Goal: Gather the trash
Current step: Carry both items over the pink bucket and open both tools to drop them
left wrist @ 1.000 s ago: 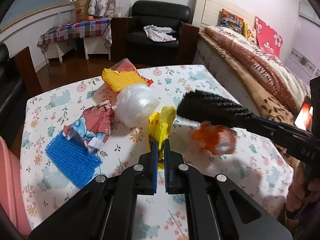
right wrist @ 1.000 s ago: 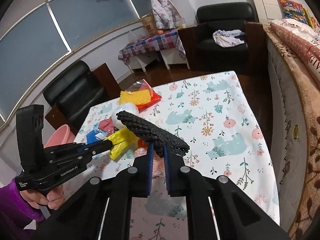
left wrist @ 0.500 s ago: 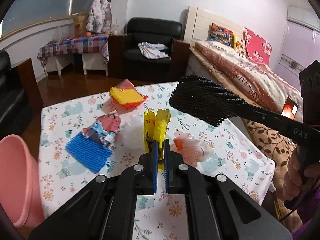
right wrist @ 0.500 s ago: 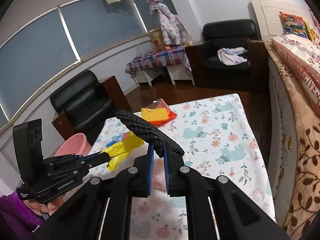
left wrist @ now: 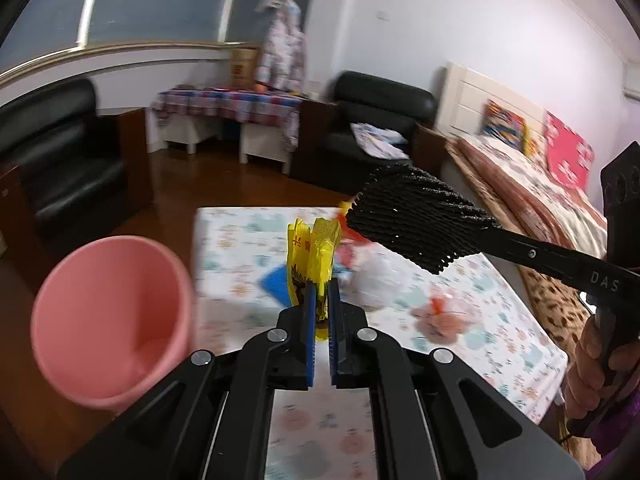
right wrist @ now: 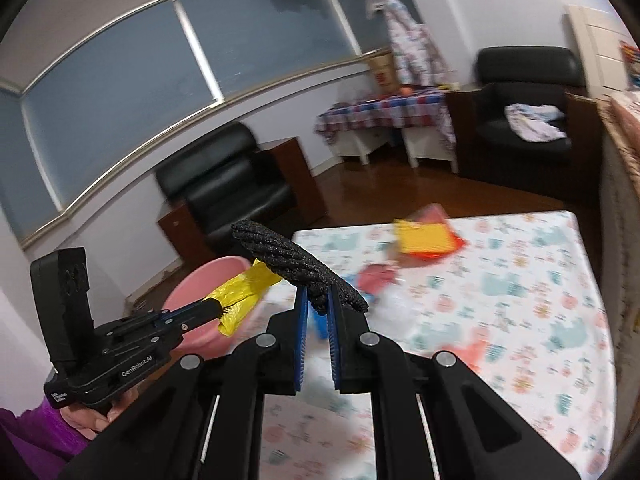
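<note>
Left gripper (left wrist: pixel 321 292) jaws pinching yellow wrapper (left wrist: pixel 312 252), right gripper (right wrist: pixel 317 306) jaws clamping black foam net (right wrist: pixel 296 266); both hanging near pink bin (left wrist: pixel 108 320) (looks empty). Blue pad (left wrist: pixel 276 282), white bag (left wrist: pixel 374 276), orange scrap (left wrist: pixel 440 312) lying on counter (right wrist: pixel 540 280), uncollected.

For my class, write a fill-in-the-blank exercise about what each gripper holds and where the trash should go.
1. The left gripper is shut on a crumpled wrapper whose colour is ____.
2. The right gripper is shut on a foam net sleeve whose colour is ____.
3. The bucket beside the table is ____ in colour.
4. The bucket stands on the ____ gripper's side.

Missing words: yellow; black; pink; left
</note>
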`<state>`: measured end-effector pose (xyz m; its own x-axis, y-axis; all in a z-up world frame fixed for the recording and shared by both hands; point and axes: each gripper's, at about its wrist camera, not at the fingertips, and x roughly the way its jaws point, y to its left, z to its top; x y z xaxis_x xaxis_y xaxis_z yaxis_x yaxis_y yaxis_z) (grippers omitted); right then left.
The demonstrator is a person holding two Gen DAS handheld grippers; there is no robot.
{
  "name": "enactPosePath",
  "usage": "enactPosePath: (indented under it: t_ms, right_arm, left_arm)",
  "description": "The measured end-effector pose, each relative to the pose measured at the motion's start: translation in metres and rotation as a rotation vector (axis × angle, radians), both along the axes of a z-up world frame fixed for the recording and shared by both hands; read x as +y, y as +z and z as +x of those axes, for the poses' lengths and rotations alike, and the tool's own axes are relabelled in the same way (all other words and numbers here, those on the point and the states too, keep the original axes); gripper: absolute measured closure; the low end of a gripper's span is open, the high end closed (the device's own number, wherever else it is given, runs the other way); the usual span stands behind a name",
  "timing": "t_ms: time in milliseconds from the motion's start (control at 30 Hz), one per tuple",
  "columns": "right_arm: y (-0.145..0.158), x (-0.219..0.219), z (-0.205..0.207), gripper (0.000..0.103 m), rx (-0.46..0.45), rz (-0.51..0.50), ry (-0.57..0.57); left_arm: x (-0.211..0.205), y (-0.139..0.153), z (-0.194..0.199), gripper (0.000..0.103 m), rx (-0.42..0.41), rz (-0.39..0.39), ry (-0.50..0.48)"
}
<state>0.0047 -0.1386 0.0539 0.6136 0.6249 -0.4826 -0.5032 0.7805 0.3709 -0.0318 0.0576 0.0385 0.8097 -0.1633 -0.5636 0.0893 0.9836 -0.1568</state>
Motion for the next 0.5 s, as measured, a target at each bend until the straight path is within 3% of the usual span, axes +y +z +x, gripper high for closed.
enactPosePath:
  t_ms: [500]
  right_arm:
    - [0.016, 0.166, 0.024, 0.094, 0.021, -0.033, 0.256]
  left_arm:
    - [0.104, 0.002, -0.04, 0.098, -0.033, -0.009, 0.271]
